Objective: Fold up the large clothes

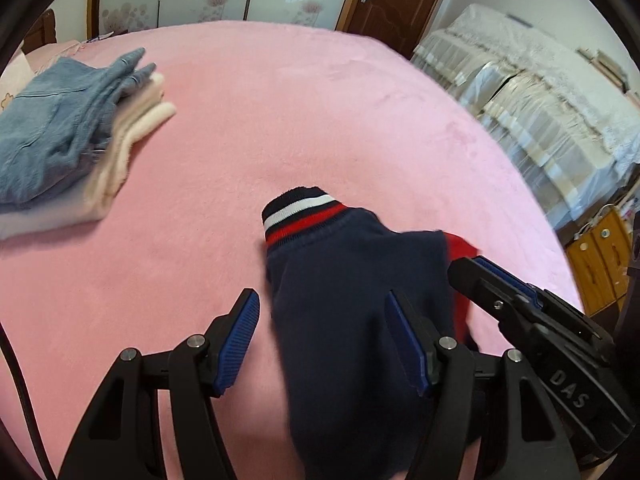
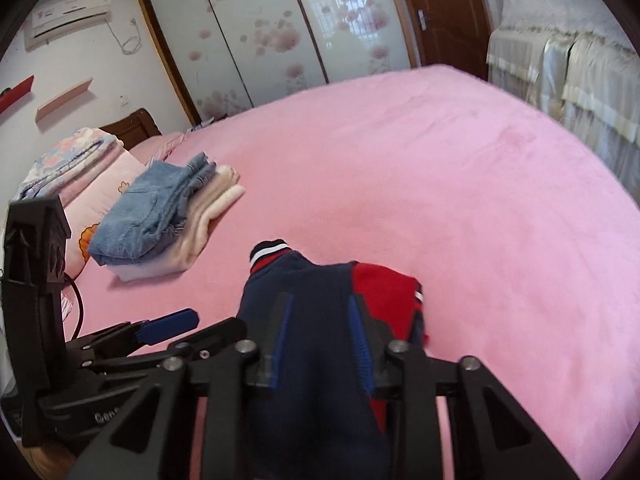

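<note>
A navy and red garment (image 1: 352, 280) with a striped navy, white and red cuff (image 1: 300, 210) lies on the pink bed near me. My left gripper (image 1: 320, 340) is open; the navy cloth lies between its blue pads (image 1: 236, 344), which do not touch it. The right gripper (image 1: 500, 284) shows beside it at the right. In the right wrist view the garment (image 2: 320, 320) runs between my right gripper's (image 2: 320, 336) fingers, which are shut on it. The left gripper (image 2: 168, 326) shows at the lower left there.
A stack of folded clothes, blue jeans (image 1: 52, 128) on top of cream pieces (image 2: 208, 208), lies at the left on the pink bedspread (image 1: 320, 112). Pillows and folded quilts (image 2: 80, 160) sit beyond it. Covered furniture (image 1: 540, 100) stands past the bed's right edge.
</note>
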`<state>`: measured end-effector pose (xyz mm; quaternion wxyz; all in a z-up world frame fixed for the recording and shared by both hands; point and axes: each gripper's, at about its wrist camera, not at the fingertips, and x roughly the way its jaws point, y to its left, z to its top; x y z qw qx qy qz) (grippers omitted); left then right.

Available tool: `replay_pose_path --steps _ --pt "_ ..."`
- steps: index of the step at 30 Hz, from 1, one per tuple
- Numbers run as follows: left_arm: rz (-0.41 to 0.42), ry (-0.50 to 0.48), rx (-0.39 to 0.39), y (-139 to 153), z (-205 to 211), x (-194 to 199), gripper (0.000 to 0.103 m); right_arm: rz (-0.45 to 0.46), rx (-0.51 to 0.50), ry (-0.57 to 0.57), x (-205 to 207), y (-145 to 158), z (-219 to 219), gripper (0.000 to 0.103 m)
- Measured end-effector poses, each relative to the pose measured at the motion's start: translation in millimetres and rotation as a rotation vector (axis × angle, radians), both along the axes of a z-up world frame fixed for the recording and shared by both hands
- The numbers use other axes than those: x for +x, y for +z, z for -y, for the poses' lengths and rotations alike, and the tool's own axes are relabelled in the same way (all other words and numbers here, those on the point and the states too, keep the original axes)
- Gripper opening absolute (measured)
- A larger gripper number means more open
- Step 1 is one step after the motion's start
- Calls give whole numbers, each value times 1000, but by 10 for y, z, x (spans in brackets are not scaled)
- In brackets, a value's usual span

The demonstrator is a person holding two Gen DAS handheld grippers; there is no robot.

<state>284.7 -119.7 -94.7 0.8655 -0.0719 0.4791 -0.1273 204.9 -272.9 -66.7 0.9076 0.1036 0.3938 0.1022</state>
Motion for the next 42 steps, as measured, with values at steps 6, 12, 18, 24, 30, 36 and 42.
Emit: replay_pose_path --steps 6,12,18,24,30,36,42 --pt "-70 1 2 -363 60 245 59 -163 -30 -105 320 -562 306 8" --pt "-75 6 -16 -431 0 265 66 -188 7 -140 333 -668 489 8" --pt "-72 -10 37 -225 2 168 67 -132 18 -137 228 -421 468 13" --pt "-30 -33 52 165 46 -84 67 -47 -2 -126 -83 43 399 18" --pt "-2 -10 40 576 -32 -354 67 42 -49 -113 -409 528 300 59" --pt "28 10 92 874 -111 -603 67 83 -82 -102 -662 866 269 72" --pt "50 -38 82 1080 -121 -802 68 83 -98 -58 -808 1021 235 72"
